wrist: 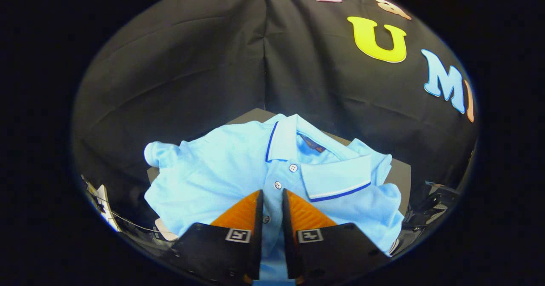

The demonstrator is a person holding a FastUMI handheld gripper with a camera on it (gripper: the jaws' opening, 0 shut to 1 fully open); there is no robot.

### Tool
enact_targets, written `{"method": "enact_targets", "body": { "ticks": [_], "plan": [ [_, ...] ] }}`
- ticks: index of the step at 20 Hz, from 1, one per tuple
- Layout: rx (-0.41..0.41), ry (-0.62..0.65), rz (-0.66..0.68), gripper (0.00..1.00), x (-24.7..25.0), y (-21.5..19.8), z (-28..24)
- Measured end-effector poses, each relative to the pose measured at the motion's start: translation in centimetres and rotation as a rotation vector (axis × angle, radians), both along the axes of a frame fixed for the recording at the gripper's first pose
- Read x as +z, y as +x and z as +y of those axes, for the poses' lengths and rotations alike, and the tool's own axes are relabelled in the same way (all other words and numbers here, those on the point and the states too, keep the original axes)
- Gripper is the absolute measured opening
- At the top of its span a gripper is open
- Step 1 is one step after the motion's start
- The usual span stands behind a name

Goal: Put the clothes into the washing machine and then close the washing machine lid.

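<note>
A light blue polo shirt (pixel 221 179) with a dark blue stripe on its collar (pixel 336 179) lies spread over a dark grey surface (pixel 401 174), front side up. My gripper (pixel 272 194) sits low over the shirt's chest, its two fingers drawn close together on the buttoned placket (pixel 277 185). A strip of the blue fabric with one button shows in the narrow gap between the fingers. The collar and two more buttons lie just ahead of the fingertips. One sleeve (pixel 159 154) bunches out to the left.
The booth's black cloth wall (pixel 191 73) rises right behind the surface. A white object (pixel 103 201) sits low on the left, and dark equipment (pixel 434 203) stands low on the right beside the shirt.
</note>
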State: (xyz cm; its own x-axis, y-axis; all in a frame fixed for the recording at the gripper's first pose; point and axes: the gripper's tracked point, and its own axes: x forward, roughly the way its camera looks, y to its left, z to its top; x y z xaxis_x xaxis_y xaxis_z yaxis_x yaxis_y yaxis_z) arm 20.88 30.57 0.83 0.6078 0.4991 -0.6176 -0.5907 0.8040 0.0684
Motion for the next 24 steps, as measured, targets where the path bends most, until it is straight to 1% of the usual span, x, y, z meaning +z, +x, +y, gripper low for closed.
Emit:
{"method": "enact_targets", "body": {
  "ticks": [2, 3, 4, 6, 7, 11, 16, 20, 24],
  "plan": [
    [0.011, -0.006, -0.004, 0.23, -0.1, -0.2, 0.2],
    [-0.016, 0.006, 0.006, 0.13, -0.5, -0.3, 0.1],
    [-0.009, 0.006, 0.002, 0.02, -0.4, -0.4, 0.2],
    [-0.005, -0.002, -0.015, 0.02, 0.2, 0.1, 0.1],
    [-0.018, 0.020, -0.014, 0.02, 0.4, -0.2, 0.3],
    [-0.077, 0.168, -0.063, 0.01, 3.0, 0.4, 0.1],
    [-0.075, 0.219, -0.123, 0.02, 6.1, 0.3, -1.0],
    [-0.100, 0.259, -0.184, 0.02, 9.1, 0.1, -2.7],
    [-0.114, 0.257, -0.227, 0.01, 10.9, 0.3, -4.9]
  ]
}}
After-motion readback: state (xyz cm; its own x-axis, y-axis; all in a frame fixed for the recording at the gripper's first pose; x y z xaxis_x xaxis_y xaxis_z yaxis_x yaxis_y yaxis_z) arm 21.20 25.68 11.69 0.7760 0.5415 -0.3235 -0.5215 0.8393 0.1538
